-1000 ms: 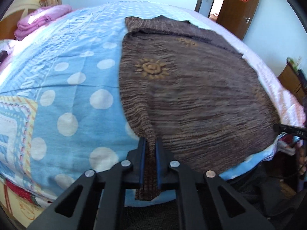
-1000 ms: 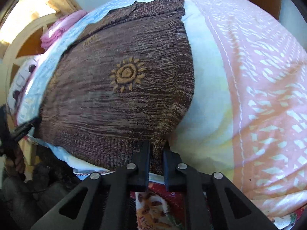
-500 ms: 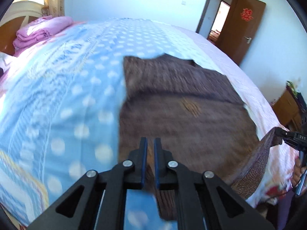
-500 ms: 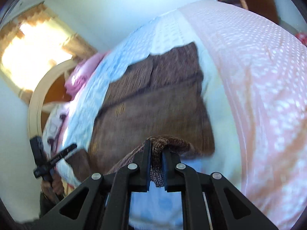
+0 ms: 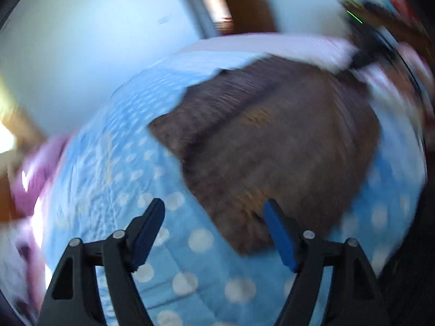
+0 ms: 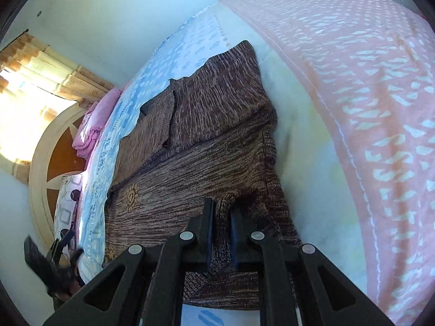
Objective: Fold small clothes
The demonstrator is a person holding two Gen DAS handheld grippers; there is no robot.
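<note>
The brown sweater [image 6: 206, 146] lies on the bed [image 6: 339, 87], across the border between the blue dotted cover [image 5: 114, 163] and the pale pink part of the bedding. Its far part is already doubled: a flap of knit lies over the body, with a straight edge crossing the sweater.

The right tongs [image 6: 221, 217] are closed almost fully on a raised pinch of the sweater's near edge. I think this hold is for carrying the hem over the sweater toward its far end, so the cloth bends into a fold.

The left tongs [image 5: 214, 217] are opening at this moment. Nothing is between their blue pads; the near corner of the sweater lies just beyond and below them, on the cover. I judge that this side is being released after its corner was laid down. This view is very blurred, so small details there I cannot tell.

The sweater is a coarse, melange knit, brown with lighter threads, soft and limp, with small sun-shaped ornaments [image 6: 131, 197] on the body. It drapes and wrinkles easily.
</note>
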